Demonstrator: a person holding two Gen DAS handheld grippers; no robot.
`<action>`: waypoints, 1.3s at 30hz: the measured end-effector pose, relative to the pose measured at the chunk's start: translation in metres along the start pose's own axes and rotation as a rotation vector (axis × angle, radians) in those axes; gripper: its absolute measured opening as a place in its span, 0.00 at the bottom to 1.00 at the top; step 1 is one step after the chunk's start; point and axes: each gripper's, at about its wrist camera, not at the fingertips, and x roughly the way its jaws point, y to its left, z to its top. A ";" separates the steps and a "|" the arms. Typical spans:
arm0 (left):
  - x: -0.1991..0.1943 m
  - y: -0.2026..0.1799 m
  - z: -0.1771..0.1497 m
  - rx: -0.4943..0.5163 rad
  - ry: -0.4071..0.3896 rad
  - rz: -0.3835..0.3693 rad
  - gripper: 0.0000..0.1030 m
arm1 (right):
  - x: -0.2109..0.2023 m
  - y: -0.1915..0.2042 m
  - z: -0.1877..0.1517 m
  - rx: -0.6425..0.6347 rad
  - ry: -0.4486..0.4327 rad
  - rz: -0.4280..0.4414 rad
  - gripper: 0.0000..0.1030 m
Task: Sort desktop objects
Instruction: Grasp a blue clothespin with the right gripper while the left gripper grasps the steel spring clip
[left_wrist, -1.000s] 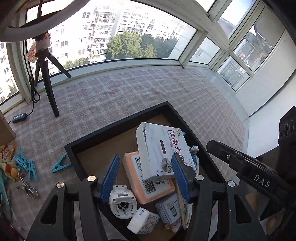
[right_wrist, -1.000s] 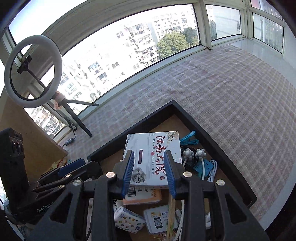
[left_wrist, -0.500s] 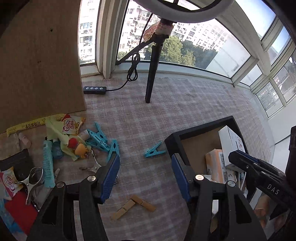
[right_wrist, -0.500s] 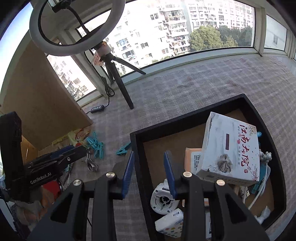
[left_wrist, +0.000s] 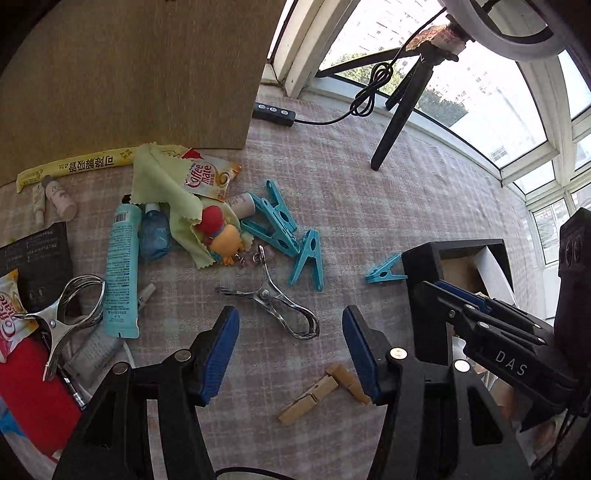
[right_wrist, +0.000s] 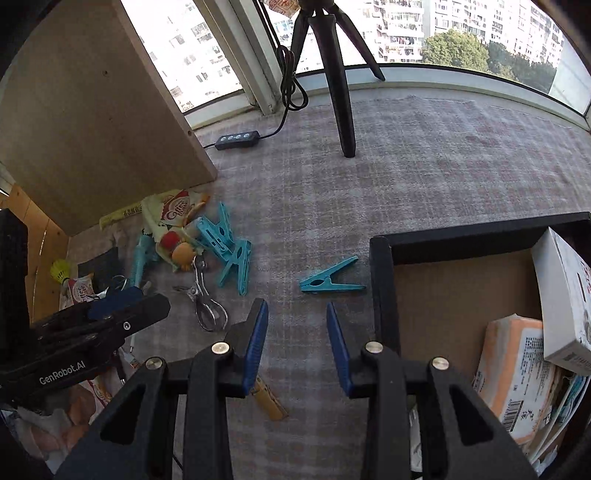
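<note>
Left gripper (left_wrist: 291, 350): jaws apart, nothing between the blue pads, hanging over the cloth just short of the steel clip.
Right gripper (right_wrist: 297, 341): jaws parted more narrowly, empty, pointing at the lone peg beside the box.
Lone peg (right_wrist: 328, 282): teal plastic clothes peg lying flat on the cloth, near the box's corner but apart from it; likely light, stiff and smooth, so best pinched across its flat sides near the spring.
Steel clip (left_wrist: 275, 301): shiny metal spring clip with looped handles, flat on the cloth; probably hard and slippery, so grip the handles across their width.
Wooden pegs (left_wrist: 323, 391): two pale wooden pegs touching end to end, low between the grippers; light, with a rougher surface that should hold well.
Peg heap (left_wrist: 284, 232): several teal pegs overlapping; lifting one may drag another.
Clutter (left_wrist: 170, 206): soft green cloth, foil sachets, a tube and a small toy, piled together on the left.
Box (right_wrist: 382, 280): black, rigid, straight-walled, already holding cartons and packets.
Cloth (right_wrist: 424, 155): checked woven fabric, matt.
</note>
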 end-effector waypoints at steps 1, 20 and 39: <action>0.004 -0.001 -0.001 -0.008 0.009 -0.005 0.53 | 0.004 -0.001 0.003 0.010 0.013 -0.010 0.32; 0.049 -0.010 0.000 -0.048 0.074 0.055 0.56 | 0.052 0.001 0.027 0.026 0.100 -0.157 0.32; 0.048 0.007 -0.010 -0.030 0.040 0.066 0.27 | 0.042 -0.021 0.025 0.040 0.098 -0.184 0.16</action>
